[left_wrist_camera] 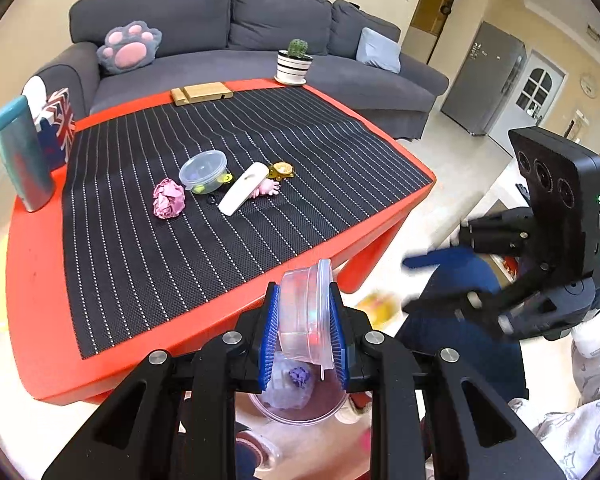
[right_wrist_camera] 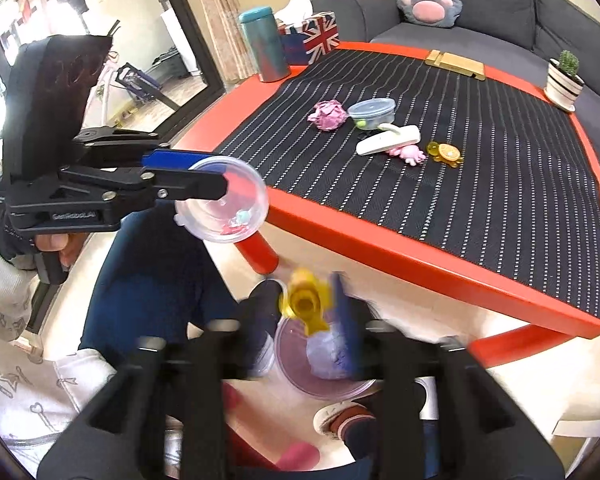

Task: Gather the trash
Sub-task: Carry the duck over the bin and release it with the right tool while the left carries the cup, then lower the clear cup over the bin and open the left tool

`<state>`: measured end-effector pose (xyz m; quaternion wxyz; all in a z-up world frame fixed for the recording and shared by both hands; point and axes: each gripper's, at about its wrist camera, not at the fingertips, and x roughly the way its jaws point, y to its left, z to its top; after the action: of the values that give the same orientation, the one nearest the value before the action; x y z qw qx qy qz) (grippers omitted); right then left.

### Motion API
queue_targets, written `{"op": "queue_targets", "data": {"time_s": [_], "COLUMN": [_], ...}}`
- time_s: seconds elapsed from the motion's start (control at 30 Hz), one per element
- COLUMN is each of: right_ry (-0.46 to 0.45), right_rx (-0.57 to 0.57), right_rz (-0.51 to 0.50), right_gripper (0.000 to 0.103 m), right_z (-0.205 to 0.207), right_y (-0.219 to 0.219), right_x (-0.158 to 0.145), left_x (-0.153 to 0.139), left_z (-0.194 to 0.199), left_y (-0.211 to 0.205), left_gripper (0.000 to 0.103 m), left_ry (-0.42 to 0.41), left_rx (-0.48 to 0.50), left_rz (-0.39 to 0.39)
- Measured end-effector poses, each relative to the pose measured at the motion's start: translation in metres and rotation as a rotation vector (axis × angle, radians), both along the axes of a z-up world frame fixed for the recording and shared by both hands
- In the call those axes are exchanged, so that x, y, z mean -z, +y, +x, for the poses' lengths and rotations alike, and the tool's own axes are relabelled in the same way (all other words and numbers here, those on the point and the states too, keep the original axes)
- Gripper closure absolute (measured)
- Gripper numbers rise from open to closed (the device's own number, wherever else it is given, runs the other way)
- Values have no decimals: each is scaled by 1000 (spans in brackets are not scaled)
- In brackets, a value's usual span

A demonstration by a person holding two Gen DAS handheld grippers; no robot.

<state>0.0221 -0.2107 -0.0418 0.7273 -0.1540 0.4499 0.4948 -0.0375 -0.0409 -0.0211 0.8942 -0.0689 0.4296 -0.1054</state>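
My left gripper (left_wrist_camera: 305, 320) is shut on a clear plastic tub (left_wrist_camera: 306, 312), held tilted past the red table's (left_wrist_camera: 220, 320) near edge; the right wrist view shows the tub (right_wrist_camera: 224, 200) side-on. Straight beneath it stands a purple-lined bin (left_wrist_camera: 324, 412) on the floor with crumpled pale paper inside. My right gripper (right_wrist_camera: 304, 300) stands open over the bin (right_wrist_camera: 296, 364); a blurred yellow piece (right_wrist_camera: 306, 304) is loose between its fingers. In the left wrist view the right gripper (left_wrist_camera: 408, 284) is at the right, with the yellow piece (left_wrist_camera: 376, 308) just beyond its tips.
On the striped mat (left_wrist_camera: 180, 240) lie a pink paper ball (left_wrist_camera: 168, 200), a lidded clear tub (left_wrist_camera: 203, 172), a white bar (left_wrist_camera: 244, 188), a pink toy (left_wrist_camera: 269, 188) and a yellow turtle (left_wrist_camera: 282, 170). A teal bottle (left_wrist_camera: 20, 156), tissue box (left_wrist_camera: 58, 124), wooden block (left_wrist_camera: 200, 93) and cactus pot (left_wrist_camera: 295, 62) line the edges. A person's legs (right_wrist_camera: 148, 272) are beside the bin.
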Motion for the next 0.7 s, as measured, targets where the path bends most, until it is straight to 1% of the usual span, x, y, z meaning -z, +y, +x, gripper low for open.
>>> {"op": "queue_targets", "data": {"time_s": [0.03,0.13,0.3,0.7], "right_ry": [-4,-17,-29,-27], "right_rx": [8,40,70,86], "right_rz": [1,-2,-4,10], "right_gripper": [13,10,8,7], "right_z": [1,7,12,14], "right_y": [0,-2,-7,-13], "right_x": [0,-1,-3,-6], "left_x": [0,0,0,0], "left_z": [0,0,-2,-2], "left_y": [0,-1,-4,-13], "left_gripper": [80,80,80,80], "left_ry": [-1,-1,1,8], "left_rx": [1,4,13,32], "left_rz": [0,2,5,17]}}
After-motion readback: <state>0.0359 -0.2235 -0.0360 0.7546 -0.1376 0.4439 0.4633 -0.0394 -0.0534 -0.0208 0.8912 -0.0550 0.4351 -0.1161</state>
